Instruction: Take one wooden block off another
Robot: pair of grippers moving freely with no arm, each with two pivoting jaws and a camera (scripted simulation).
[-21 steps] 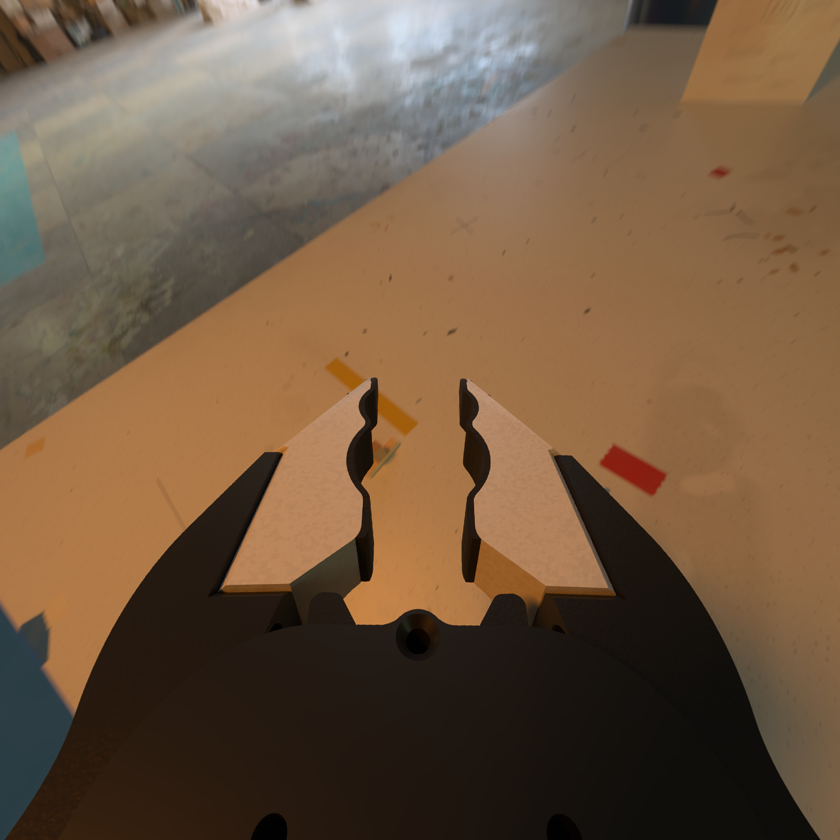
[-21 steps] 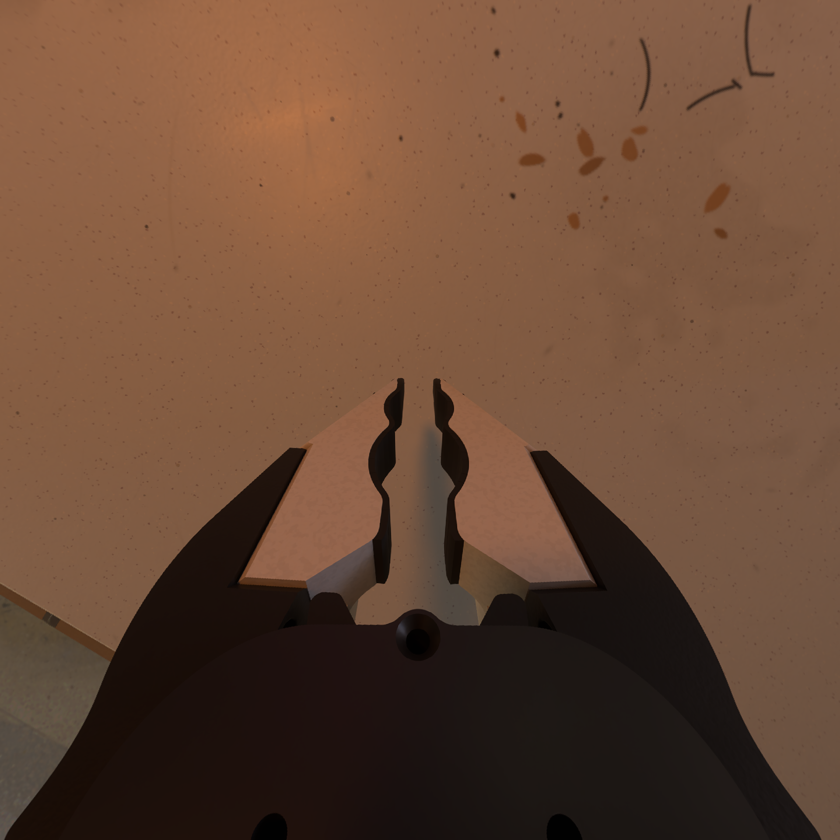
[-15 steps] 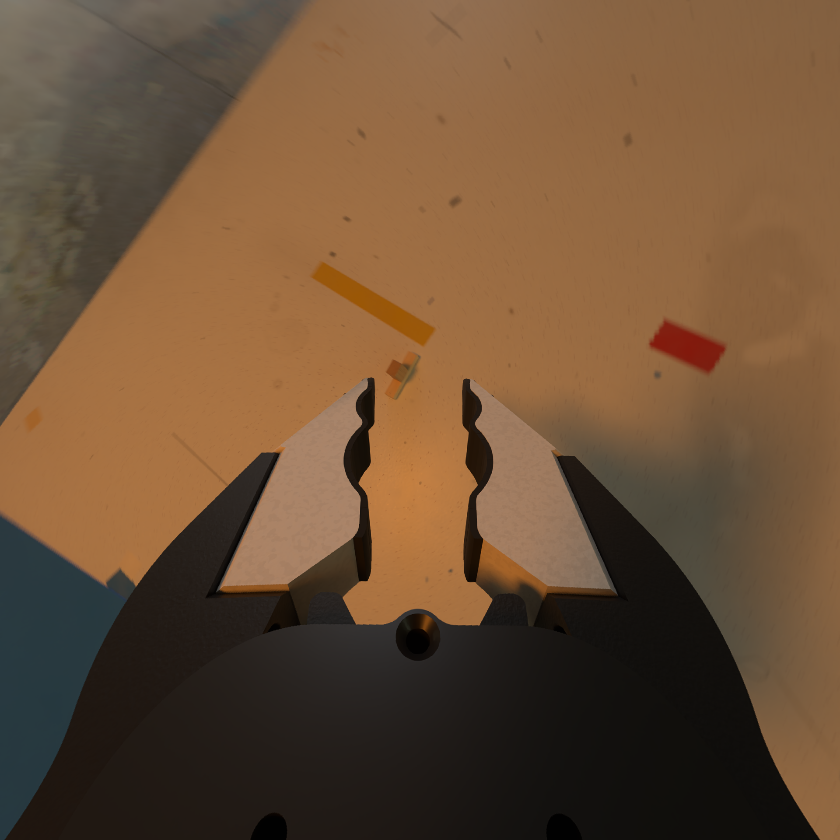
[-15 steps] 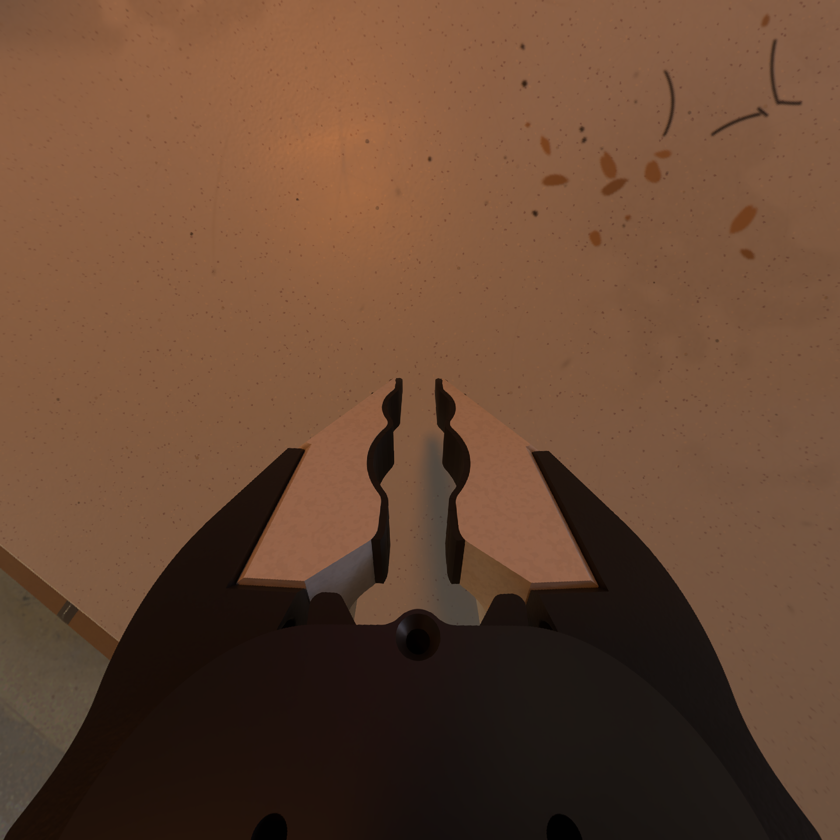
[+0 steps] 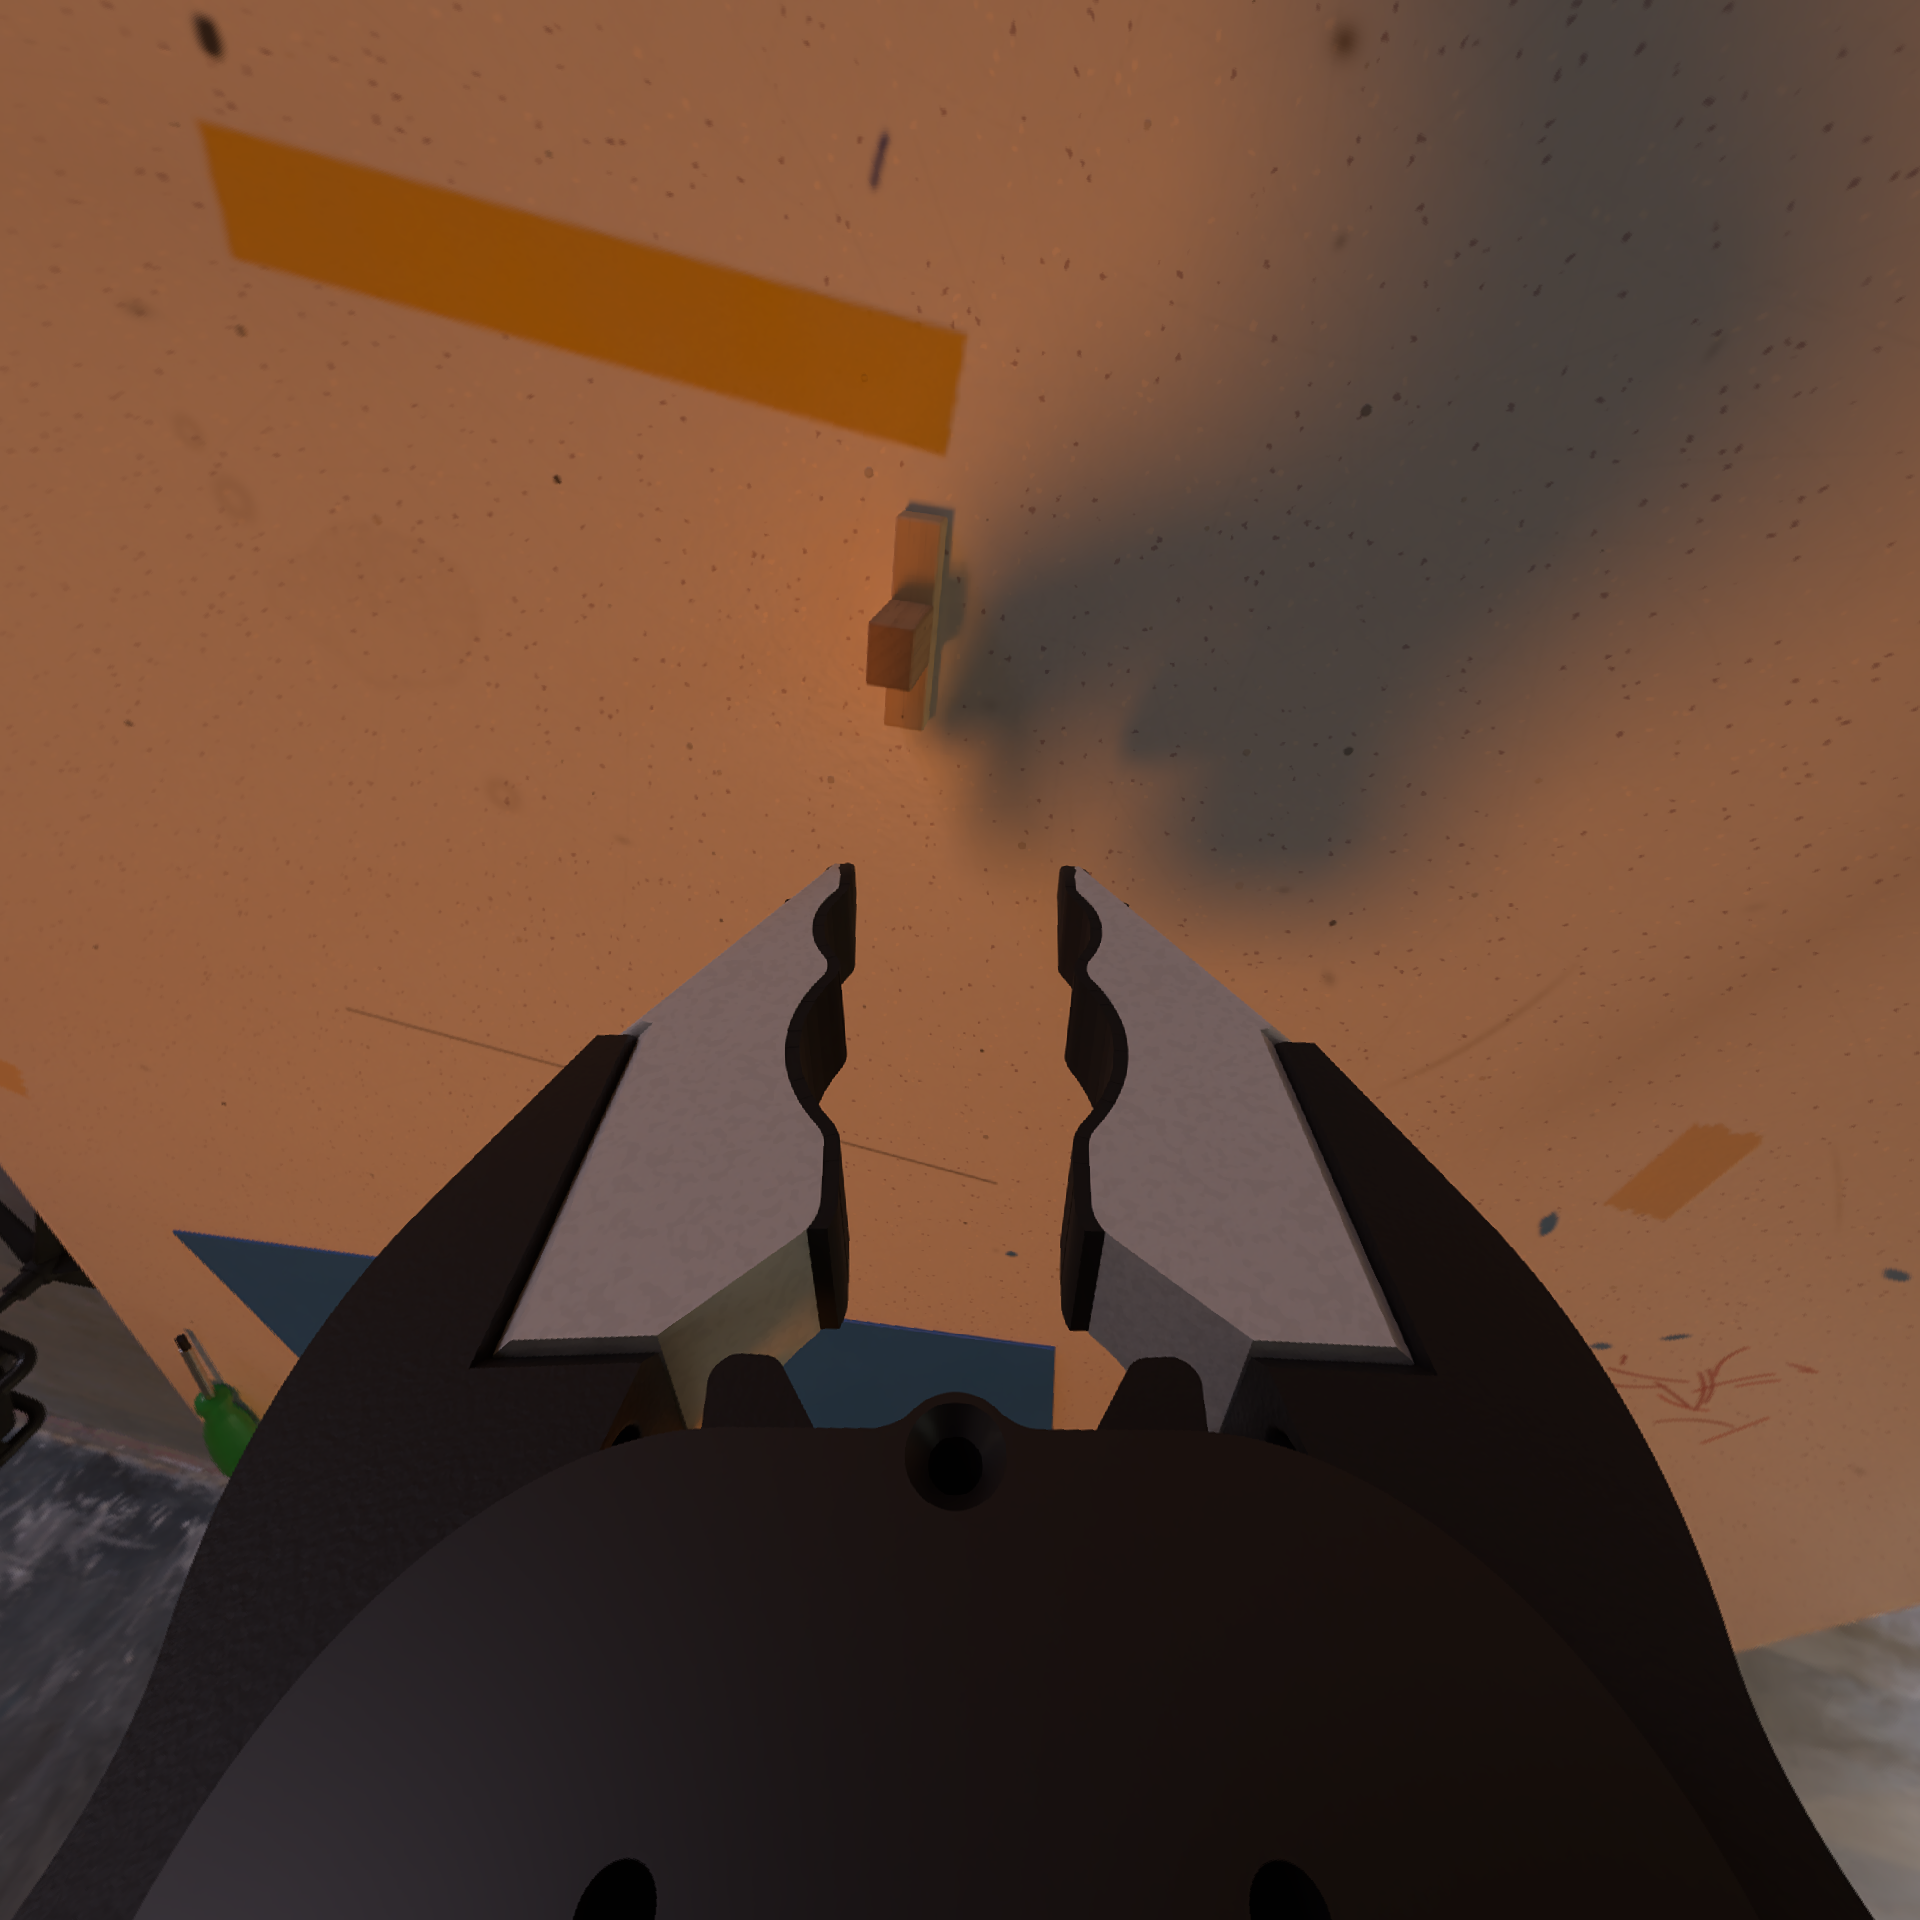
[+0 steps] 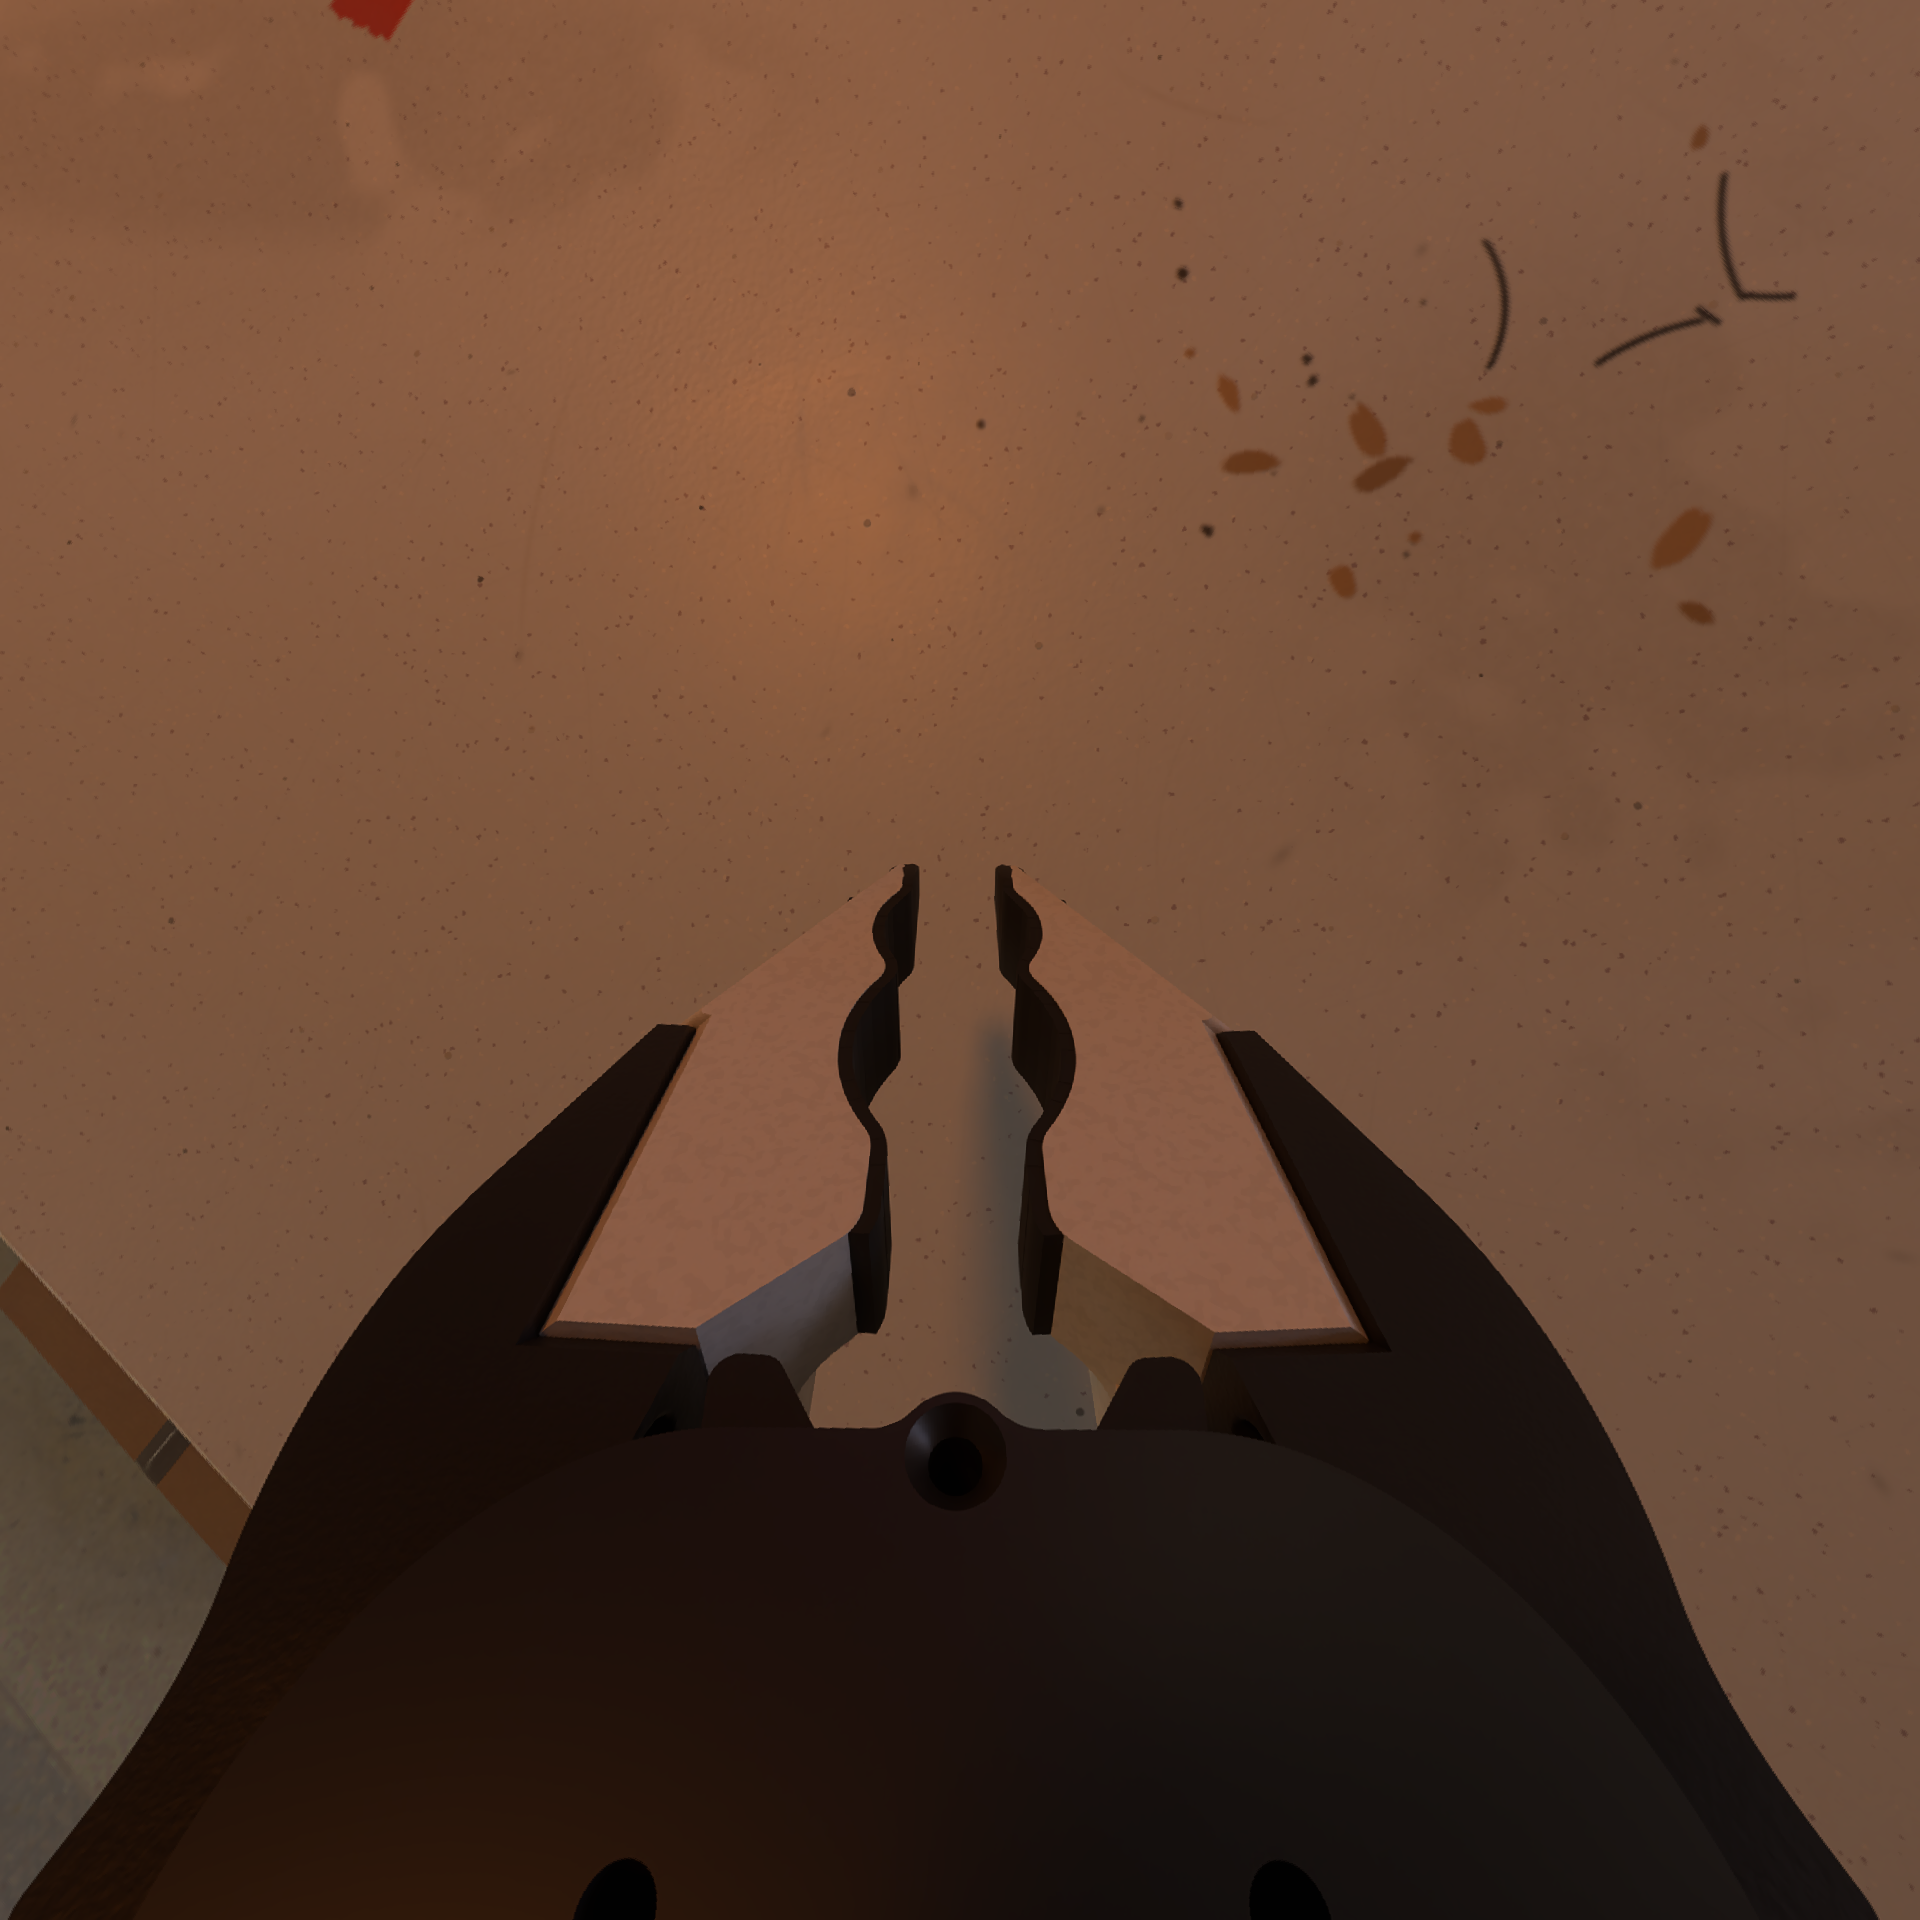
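In the left wrist view a small wooden block (image 5: 896,646) sits on top of a longer, flat wooden block (image 5: 923,556) on the tan table. My left gripper (image 5: 956,881) is open and empty, pointing down at the table, with the stacked blocks ahead of its fingertips and slightly to the left. In the right wrist view my right gripper (image 6: 956,878) is open by a narrow gap and empty above bare table; no block shows there.
An orange tape strip (image 5: 582,286) lies beyond the blocks. A blue sheet (image 5: 925,1371) and a green-handled screwdriver (image 5: 220,1413) lie near the table edge behind the left gripper. The right view shows brown flecks (image 6: 1382,457), pen marks (image 6: 1662,332), red tape (image 6: 369,12) and the table edge (image 6: 114,1423).
The left gripper has tilted down and come closer to the table, so the blocks and orange tape appear larger and farther up the view. The right gripper's view has shifted slightly; its gap has widened a little.
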